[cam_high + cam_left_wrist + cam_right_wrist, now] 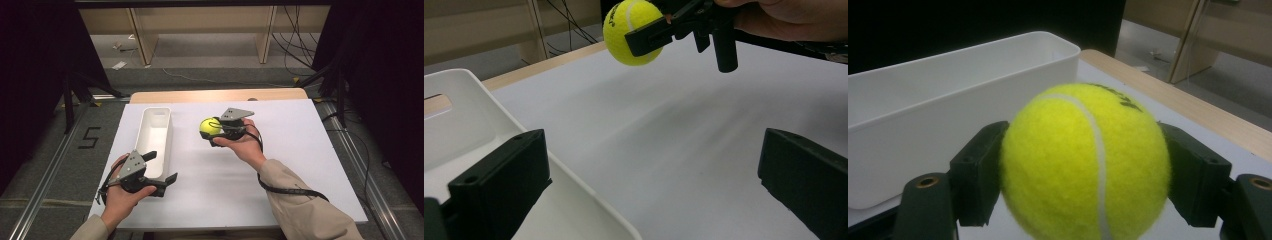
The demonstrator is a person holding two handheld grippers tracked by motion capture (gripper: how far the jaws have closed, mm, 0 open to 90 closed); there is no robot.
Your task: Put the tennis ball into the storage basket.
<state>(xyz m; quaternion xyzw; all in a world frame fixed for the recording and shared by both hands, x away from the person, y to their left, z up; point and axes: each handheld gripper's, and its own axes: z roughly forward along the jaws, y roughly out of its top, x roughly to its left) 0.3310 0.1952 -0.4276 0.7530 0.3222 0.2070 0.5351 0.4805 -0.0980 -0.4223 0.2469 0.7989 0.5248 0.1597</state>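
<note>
The white table (280,165) carries 1 long white bin (155,135), and nothing shows inside it. The left gripper (165,167) sits at the bin's near end with its jaws spread wide, 1 over the bin's corner, holding nothing. The right gripper (214,131) pinches the tennis ball (209,126) between its 2 jaws, lifted clear of the table and to the right of the bin. So the pickup looks done; what likely remains is carrying the ball over the bin and releasing it.

The tennis ball (209,126) sits right of the bin (155,135).
</note>
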